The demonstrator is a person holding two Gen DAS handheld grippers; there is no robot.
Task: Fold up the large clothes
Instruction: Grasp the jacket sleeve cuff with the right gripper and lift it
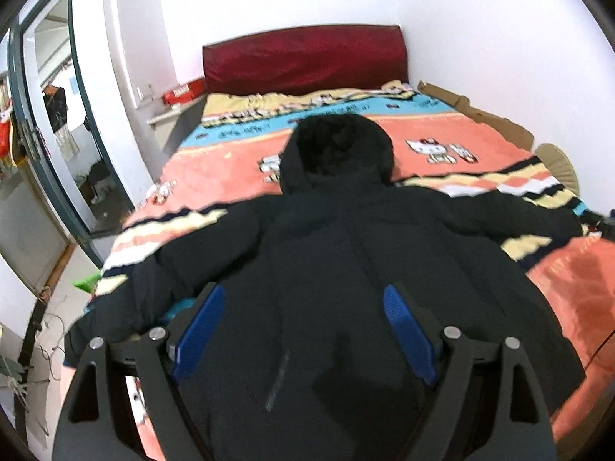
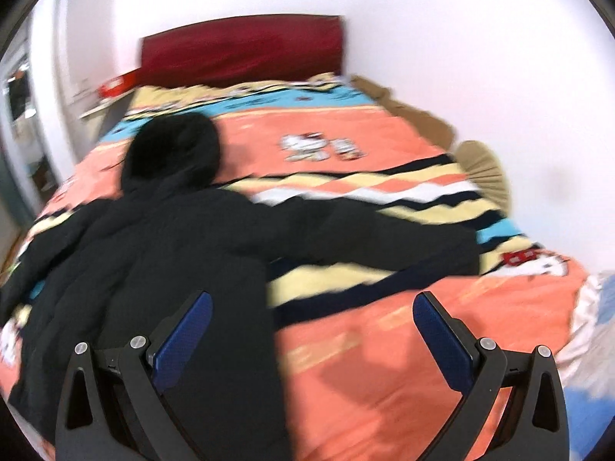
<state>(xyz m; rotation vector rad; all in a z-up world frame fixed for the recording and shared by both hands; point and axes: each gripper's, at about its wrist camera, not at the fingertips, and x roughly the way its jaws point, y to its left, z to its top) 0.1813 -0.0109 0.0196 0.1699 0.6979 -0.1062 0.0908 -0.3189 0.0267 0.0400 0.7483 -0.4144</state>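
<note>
A large black hooded jacket (image 1: 346,238) lies spread flat on the bed, hood (image 1: 338,146) toward the headboard and both sleeves stretched out sideways. My left gripper (image 1: 303,307) is open and empty, hovering above the jacket's lower back. In the right wrist view the jacket (image 2: 161,238) lies to the left, with its right sleeve (image 2: 376,226) reaching across the blanket. My right gripper (image 2: 313,315) is open and empty above the jacket's right edge and the orange blanket. This view is motion-blurred.
The bed carries an orange, yellow and blue cartoon blanket (image 1: 453,126) and a dark red headboard (image 1: 303,57). A white wall runs along the right, with cardboard (image 1: 484,115) beside the bed. A glass door (image 1: 42,123) and floor lie to the left.
</note>
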